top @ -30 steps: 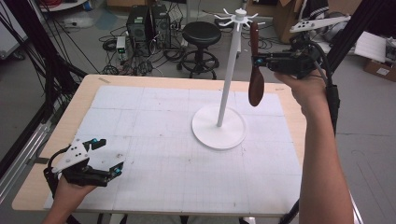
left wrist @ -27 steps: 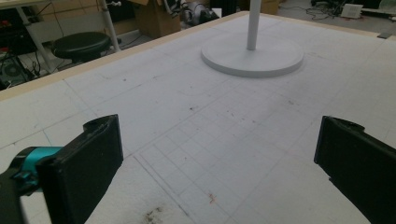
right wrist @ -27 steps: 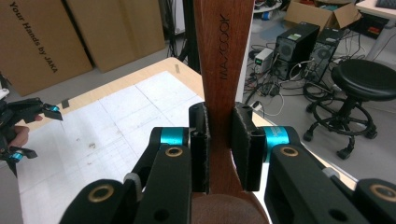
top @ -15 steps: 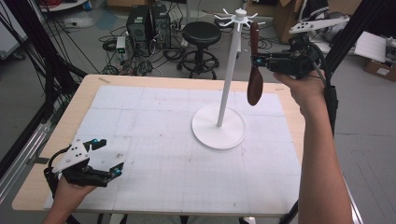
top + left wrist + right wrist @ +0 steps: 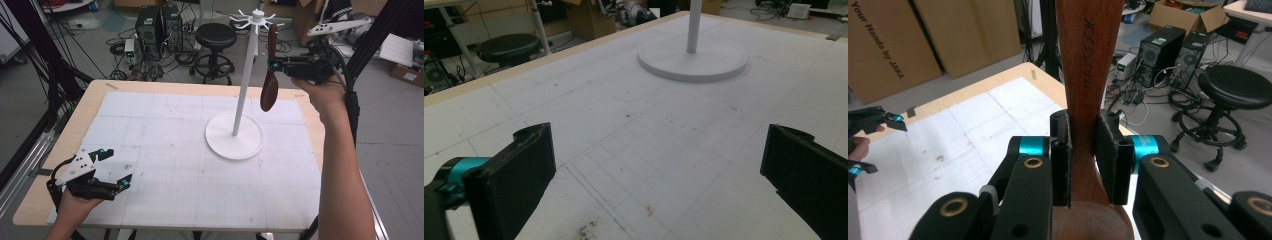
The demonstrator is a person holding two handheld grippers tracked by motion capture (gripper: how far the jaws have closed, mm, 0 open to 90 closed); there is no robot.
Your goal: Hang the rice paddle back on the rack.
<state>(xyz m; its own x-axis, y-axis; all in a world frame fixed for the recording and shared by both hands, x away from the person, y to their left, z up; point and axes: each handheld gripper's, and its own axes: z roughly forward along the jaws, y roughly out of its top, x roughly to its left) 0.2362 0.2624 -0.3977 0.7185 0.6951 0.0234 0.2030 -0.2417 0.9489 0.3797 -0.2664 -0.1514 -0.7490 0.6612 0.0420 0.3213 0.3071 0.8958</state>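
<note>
Even, bright overhead lighting; soft faint shadows on the table (image 5: 165, 130); close foreground slightly blurred in gripper views

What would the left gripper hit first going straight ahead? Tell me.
Judging by the left gripper view, the left gripper, jaws open, points across the bare mat toward the stand's round base. That base is likely the first thing met, though depth is hard to judge.

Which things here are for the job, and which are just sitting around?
For the job:
wooden spoon, clamped in the right gripper
white stand with hooks on top

Just around:
left gripper, open, resting low over the table
black stool
computer towers
cardboard boxes
</note>
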